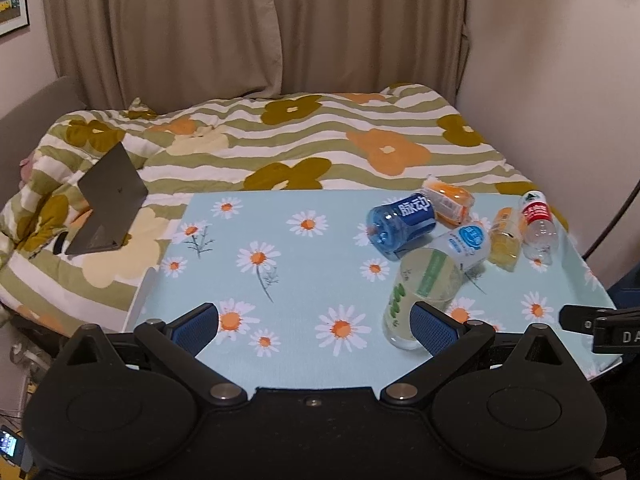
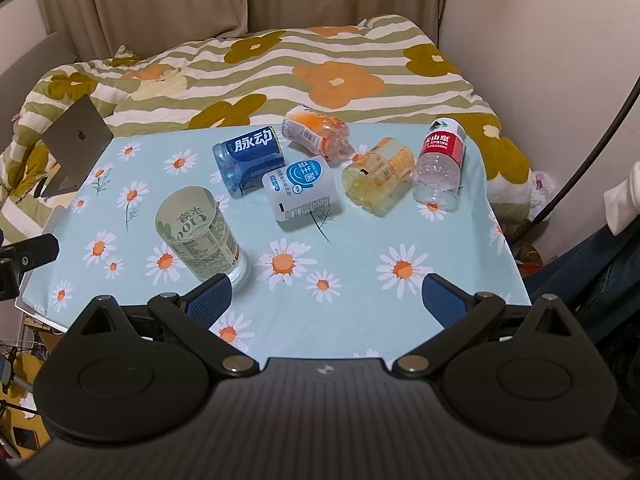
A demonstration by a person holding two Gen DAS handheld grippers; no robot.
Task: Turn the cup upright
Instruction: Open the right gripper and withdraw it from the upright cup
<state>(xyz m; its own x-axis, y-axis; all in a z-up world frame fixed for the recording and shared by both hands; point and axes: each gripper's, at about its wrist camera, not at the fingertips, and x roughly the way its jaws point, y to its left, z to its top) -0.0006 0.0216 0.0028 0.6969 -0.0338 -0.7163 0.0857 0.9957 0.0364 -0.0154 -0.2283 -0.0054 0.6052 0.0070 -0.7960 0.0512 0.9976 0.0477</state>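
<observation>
A clear cup with a green and white label (image 1: 420, 292) stands on the daisy tablecloth (image 1: 288, 248), leaning a little; its label text reads upside down in the right wrist view (image 2: 198, 236). My left gripper (image 1: 316, 322) is open and empty; its right finger sits just in front of the cup's base. My right gripper (image 2: 326, 298) is open and empty, with its left finger just in front of the cup's base. Five more cut-bottle cups lie on their sides behind: blue (image 2: 250, 156), white (image 2: 300, 188), orange (image 2: 316, 130), yellow (image 2: 378, 176) and red-labelled clear (image 2: 440, 160).
The table (image 2: 460, 280) stands against a bed with a striped flower quilt (image 1: 280, 140). A half-open grey laptop (image 1: 106, 204) rests on the bed at the left. Curtains and a wall are behind. A dark cable (image 2: 592, 148) runs down at the right.
</observation>
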